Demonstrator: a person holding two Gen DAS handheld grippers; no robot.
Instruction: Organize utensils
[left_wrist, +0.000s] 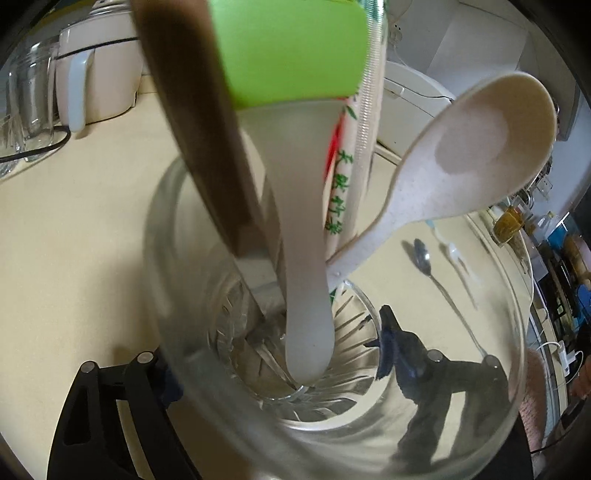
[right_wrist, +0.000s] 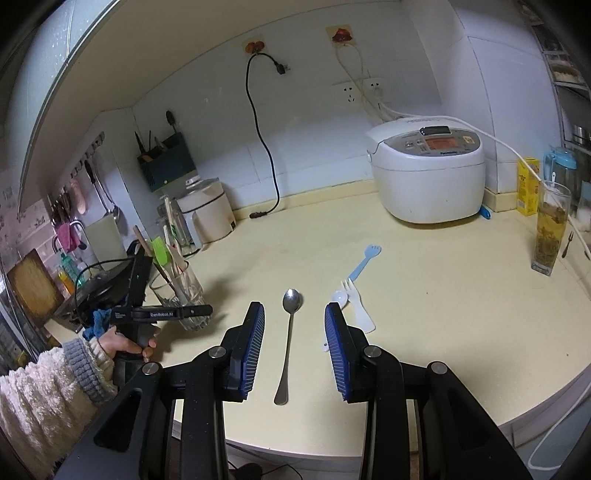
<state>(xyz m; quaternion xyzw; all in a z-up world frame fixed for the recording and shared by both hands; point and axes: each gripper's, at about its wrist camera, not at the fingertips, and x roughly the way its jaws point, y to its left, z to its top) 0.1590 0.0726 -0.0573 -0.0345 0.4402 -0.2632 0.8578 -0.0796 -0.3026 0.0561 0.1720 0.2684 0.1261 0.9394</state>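
Note:
A clear glass (left_wrist: 173, 258) stands on the cream counter with a green spatula (left_wrist: 291, 51), a brown wooden handle (left_wrist: 199, 129), wrapped chopsticks (left_wrist: 347, 177) and a beige spoon (left_wrist: 480, 147) in it. My left gripper (left_wrist: 277, 354) is shut on the glass (right_wrist: 192, 291), one finger on each side, and a hand holds that gripper (right_wrist: 173, 314). My right gripper (right_wrist: 295, 314) is open above a long metal spoon (right_wrist: 288, 350) that lies flat between its blue pads (right_wrist: 255, 339). A small white spoon (right_wrist: 339, 297), a white fork (right_wrist: 358, 306) and a blue fork (right_wrist: 364, 262) lie just right of it.
A white rice cooker (right_wrist: 424, 177) stands at the back right. A tall glass of tea (right_wrist: 550, 229) is at the far right, a small white appliance (right_wrist: 210, 210) behind the utensil glass. A black cord (right_wrist: 266, 155) hangs down the wall. The counter's front edge (right_wrist: 480, 417) curves close below.

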